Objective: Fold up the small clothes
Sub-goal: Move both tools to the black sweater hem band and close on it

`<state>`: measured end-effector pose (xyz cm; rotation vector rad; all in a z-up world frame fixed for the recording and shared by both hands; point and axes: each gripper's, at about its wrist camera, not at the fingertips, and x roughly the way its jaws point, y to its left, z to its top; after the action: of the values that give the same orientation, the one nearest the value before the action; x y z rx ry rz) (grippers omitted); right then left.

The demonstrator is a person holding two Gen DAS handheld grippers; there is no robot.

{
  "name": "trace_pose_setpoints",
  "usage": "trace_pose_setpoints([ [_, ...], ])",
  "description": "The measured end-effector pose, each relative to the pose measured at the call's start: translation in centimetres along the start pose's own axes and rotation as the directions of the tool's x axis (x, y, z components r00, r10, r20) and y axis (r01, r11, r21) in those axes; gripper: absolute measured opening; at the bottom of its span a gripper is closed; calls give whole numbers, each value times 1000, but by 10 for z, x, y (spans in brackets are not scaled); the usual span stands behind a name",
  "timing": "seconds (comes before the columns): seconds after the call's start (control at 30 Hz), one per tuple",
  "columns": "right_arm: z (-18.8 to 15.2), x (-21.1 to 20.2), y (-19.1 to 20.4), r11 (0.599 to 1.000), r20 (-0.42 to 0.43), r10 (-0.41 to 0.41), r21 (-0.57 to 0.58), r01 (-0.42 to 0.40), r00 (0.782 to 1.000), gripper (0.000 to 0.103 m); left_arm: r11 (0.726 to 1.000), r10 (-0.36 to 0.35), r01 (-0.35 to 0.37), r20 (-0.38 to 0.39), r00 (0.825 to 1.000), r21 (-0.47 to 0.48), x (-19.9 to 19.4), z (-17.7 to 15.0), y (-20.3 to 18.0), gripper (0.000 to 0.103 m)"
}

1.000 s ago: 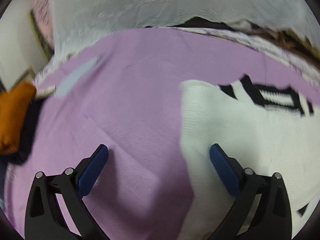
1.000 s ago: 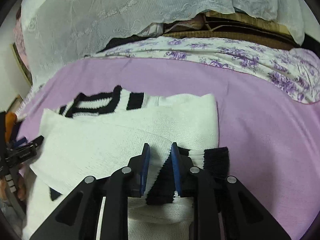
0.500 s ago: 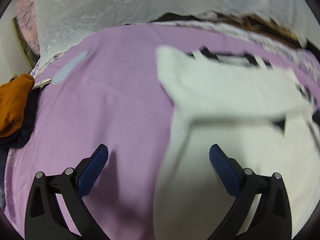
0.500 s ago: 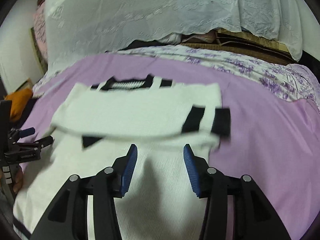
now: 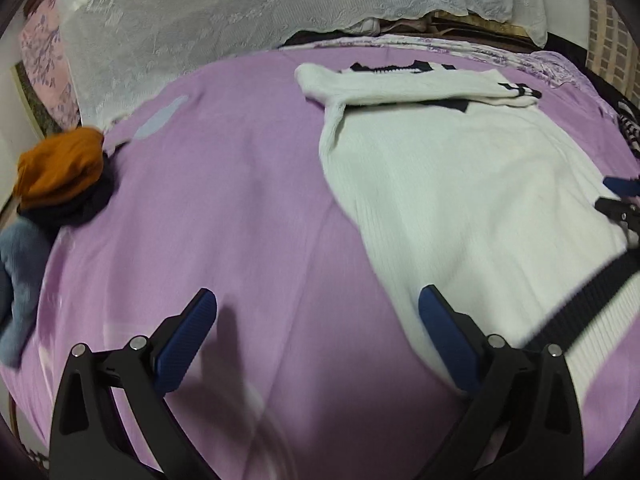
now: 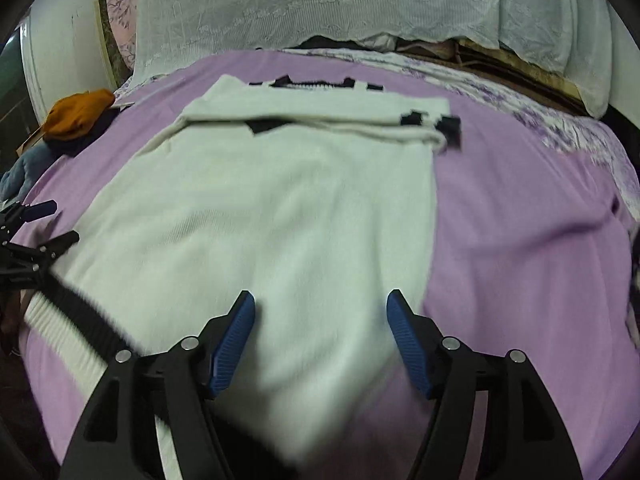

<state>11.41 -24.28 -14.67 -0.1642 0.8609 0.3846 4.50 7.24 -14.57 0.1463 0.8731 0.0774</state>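
- White sweater lies flat on the purple bed, sleeves folded across its far end; black-striped hem at the near edge.
- Left gripper: fingers wide apart, empty — over bare bed just beside the sweater's edge.
- Right gripper: fingers opening, nothing pinched, above the sweater body.
- Left view only: striped fabric at far right.
- Both views: orange garment on the pile at left.
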Motion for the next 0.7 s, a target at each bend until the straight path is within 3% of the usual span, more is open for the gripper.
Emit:
trace_pose_setpoints([
  [0.07,-14,-10,0,1000,-9,-26,1,26,1000,74,1000,-22,21,-26,999,-21,-5,-7,1,99],
  [0.2,-33,-28,-8,998,-21,10,59,-9,1000,74,999,-40,40,-15,999,-6,-21,-8,-6,97],
  [0.27,-39,-37,-10,995,-23,53,82,-50,998,74,990,-133,132,-25,991,-42,-25,-3,-5,98],
  [0.33,-41,-40,-12,991,-26,87,102,-84,996,74,963,-253,248,-30,967,-110,-26,2,-3,98],
  [0.37,-40,-40,-12,986,-28,119,119,-115,992,74,938,-327,320,-40,944,-132,-25,2,-3,98],
  [0.4,-40,-40,-13,981,-29,145,134,-140,989,74,903,-412,399,-59,909,-160,-21,1,-4,98],
  [0.47,-41,-36,-12,968,-33,203,155,-196,979,74,868,-482,460,-94,871,-187,-13,-5,-12,98],
  [0.5,-43,-34,-9,964,-35,221,159,-213,975,75,871,-480,458,-107,871,-178,-8,-8,-18,98],
  [0.6,-44,-29,-4,964,-17,216,164,-210,976,75,896,-436,424,-84,896,-132,-8,-10,-35,98],
  [0.7,-41,-28,-4,953,-1,240,193,-235,971,64,868,-487,475,-58,872,-147,-14,-3,-38,98],
])
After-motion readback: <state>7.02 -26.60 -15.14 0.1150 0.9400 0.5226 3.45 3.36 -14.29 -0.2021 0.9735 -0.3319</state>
